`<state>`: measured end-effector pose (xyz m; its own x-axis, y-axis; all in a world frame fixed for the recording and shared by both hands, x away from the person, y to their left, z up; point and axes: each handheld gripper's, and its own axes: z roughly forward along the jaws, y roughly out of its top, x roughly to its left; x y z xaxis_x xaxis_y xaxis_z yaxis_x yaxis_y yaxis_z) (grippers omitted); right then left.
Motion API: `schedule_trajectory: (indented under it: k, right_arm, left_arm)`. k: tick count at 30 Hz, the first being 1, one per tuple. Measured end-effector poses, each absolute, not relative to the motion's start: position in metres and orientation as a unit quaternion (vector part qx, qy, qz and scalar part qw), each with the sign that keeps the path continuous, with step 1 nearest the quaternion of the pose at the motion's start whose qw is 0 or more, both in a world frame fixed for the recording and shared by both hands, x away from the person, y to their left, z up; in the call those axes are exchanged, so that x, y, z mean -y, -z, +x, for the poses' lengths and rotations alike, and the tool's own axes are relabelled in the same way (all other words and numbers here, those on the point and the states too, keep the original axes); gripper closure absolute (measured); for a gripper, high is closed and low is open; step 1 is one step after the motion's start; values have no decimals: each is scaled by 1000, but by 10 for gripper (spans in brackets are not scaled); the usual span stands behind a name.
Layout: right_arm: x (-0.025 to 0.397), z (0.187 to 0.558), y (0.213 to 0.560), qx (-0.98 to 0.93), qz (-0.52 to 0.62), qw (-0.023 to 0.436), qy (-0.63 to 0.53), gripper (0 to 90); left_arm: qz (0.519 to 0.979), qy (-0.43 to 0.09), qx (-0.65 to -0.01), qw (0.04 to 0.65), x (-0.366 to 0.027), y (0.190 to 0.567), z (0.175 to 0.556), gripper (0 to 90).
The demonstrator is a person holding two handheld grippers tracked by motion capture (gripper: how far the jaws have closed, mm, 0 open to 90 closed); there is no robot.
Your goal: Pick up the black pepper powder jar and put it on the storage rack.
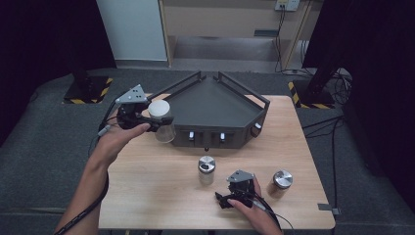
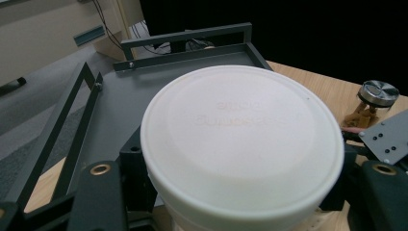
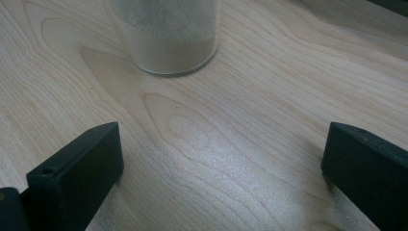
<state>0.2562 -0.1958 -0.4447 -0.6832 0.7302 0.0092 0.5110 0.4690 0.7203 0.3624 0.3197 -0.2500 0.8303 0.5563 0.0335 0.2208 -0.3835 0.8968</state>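
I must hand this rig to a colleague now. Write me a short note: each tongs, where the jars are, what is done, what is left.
Left tongs: shut on the white-lidded jar, held up at the left front edge of the dark tray.
Right tongs: open, low over the table, holding nothing.
Two metal-lidded jars stand on the table: one in front of the tray, just ahead of the right tongs, one to its right.
Done: first jar lifted. Left: probably set it in the tray, then the other two.

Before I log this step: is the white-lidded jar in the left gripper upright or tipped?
Upright. In the high view the clear jar with the white lid hangs lid-up in the left gripper, beside the dark metal tray.
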Motion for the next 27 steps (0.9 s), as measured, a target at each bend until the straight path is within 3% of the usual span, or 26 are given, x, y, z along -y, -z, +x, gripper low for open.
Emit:
schedule_trajectory:
  k: [27]
  right_arm:
    - [196, 256, 445, -844, 367, 153, -360, 9]
  left_arm:
    - [814, -175, -231, 503, -296, 234, 404, 328]
